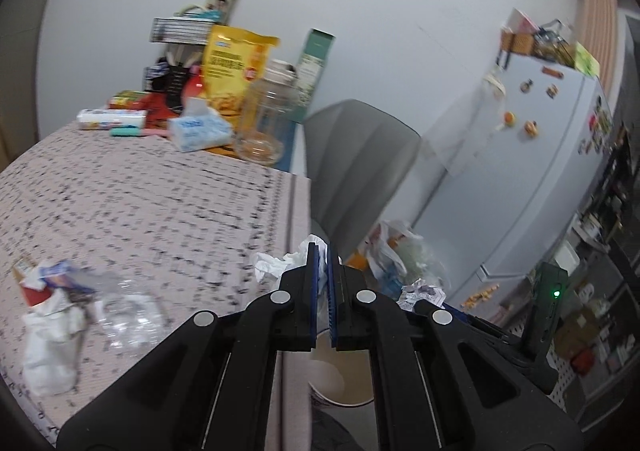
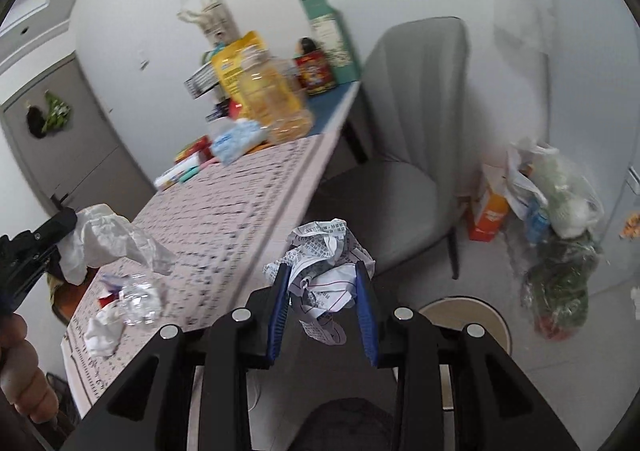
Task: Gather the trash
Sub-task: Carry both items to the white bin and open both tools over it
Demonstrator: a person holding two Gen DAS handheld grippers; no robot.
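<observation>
My left gripper (image 1: 322, 263) is shut on a crumpled white tissue (image 1: 276, 266), held past the table's right edge above a round bin (image 1: 340, 383) on the floor. In the right wrist view it shows at the far left (image 2: 60, 223) with the tissue (image 2: 104, 239). My right gripper (image 2: 322, 283) is shut on a crumpled printed paper (image 2: 324, 263), held off the table edge near the bin (image 2: 492, 321). On the patterned table (image 1: 160, 203) lie a crushed clear plastic bottle (image 1: 132, 311), a white wad (image 1: 48, 347) and torn red-and-blue packaging (image 1: 44, 279).
At the table's far end stand a tissue pack (image 1: 200, 129), a clear jar (image 1: 264, 119), a yellow bag (image 1: 234, 67) and boxes. A grey chair (image 2: 408, 155) stands beside the table. Plastic bags (image 2: 556, 191) and an orange box (image 2: 488, 215) sit on the floor by the fridge (image 1: 532, 155).
</observation>
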